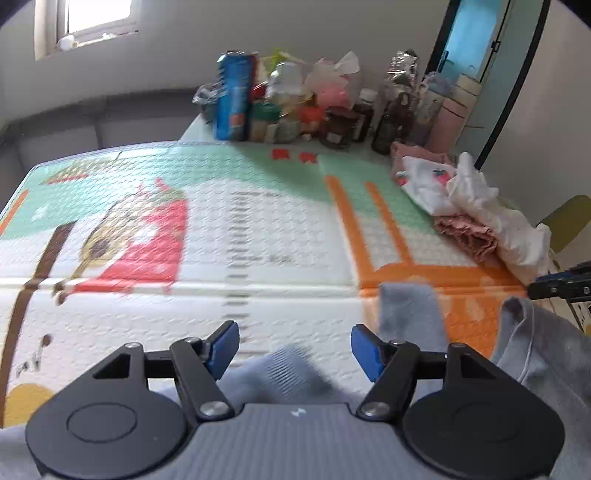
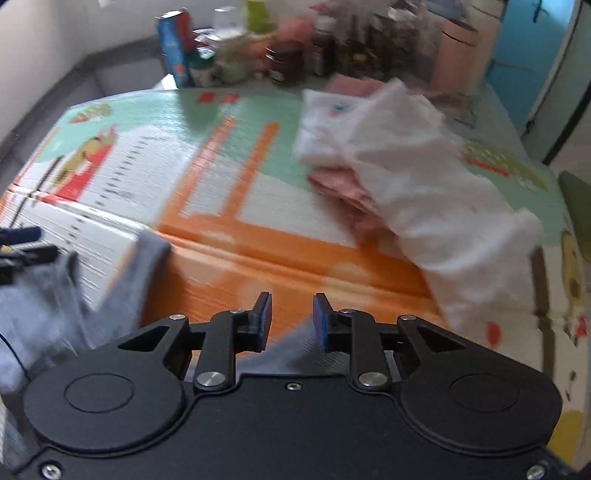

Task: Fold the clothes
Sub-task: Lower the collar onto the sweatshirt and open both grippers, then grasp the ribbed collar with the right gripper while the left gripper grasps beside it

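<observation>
Left gripper [image 1: 295, 345] jaws wide open over grey garment [image 1: 410, 314] at mat [image 1: 280, 221] near edge. Right gripper [image 2: 291, 319] jaws part open, grey cloth between, grip unclear. White/pink clothes [image 2: 406, 177] right; bottles [image 1: 332, 107] far, window [image 1: 92, 18] far left.
</observation>
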A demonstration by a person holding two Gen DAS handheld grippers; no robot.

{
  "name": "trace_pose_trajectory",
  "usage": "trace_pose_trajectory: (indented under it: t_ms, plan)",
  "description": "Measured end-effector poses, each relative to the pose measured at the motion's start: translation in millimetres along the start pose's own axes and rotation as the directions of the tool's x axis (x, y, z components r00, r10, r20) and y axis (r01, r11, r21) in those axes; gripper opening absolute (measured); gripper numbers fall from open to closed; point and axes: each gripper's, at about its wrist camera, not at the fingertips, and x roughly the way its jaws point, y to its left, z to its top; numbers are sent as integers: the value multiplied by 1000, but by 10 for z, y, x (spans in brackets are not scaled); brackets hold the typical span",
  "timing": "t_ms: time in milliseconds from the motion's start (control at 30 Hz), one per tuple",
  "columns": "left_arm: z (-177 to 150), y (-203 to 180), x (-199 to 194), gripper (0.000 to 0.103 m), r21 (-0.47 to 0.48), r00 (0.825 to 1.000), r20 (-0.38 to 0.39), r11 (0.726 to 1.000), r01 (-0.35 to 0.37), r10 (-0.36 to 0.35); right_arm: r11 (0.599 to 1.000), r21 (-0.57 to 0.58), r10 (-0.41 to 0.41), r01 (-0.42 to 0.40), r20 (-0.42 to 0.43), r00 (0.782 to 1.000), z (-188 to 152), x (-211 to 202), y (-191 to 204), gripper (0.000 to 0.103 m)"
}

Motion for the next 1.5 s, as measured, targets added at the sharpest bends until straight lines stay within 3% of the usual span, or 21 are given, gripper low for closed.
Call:
trace_pose_trajectory:
  t_ms: [100,167,333,467,633,733,900,967,1067,1100,1133,1200,1367,1500]
  plan:
    - [-33,166,-83,72,19,1000,-3,1000,3,-3,1000,-15,-6,6,-14,1000,-149,-7,-198,28]
    - [-50,228,-104,75,55,1000,-12,999,4,-4,999,-52,-4,2,-28,1000,-223,7,-291,40]
    - [-81,277,-79,77,161,999,-53,987,1,7,992,-128,-23,18,-37,999,-307,70,-415,44]
    - [-133,330,24,77,195,994,-113,981,20,3,989,-149,2,-9,-42,999,-316,124,-521,46]
    - [-193,386,110,78,196,980,-177,973,125,-91,983,-170,58,-67,-55,997,-316,200,-606,58]
    - [-217,366,165,79,219,978,-194,968,125,-82,978,-198,52,-63,-59,997,-320,256,-618,66]
    - [-225,370,217,80,222,979,-185,966,130,-89,971,-228,55,-70,-72,996,-338,347,-584,66]
    - [-235,350,226,79,244,979,-183,961,132,-88,967,-240,62,-79,-77,995,-352,381,-556,61]
    - [-239,329,219,66,281,982,-177,953,117,-69,963,-251,80,-98,-82,993,-371,421,-523,47]
    - [-234,332,206,54,281,982,-174,952,121,-74,962,-250,91,-109,-82,992,-375,425,-518,42]
    - [-226,344,191,34,275,982,-171,953,131,-86,960,-258,94,-111,-78,993,-385,420,-496,36]
    - [-216,367,184,10,254,978,-177,955,152,-109,954,-275,100,-116,-70,993,-404,408,-452,29]
    - [-232,332,169,5,260,981,-167,956,139,-98,957,-279,65,-77,-51,997,-441,377,-350,14]
    - [-217,282,125,4,263,987,-147,960,99,-61,959,-281,34,-44,-39,999,-475,336,-309,9]
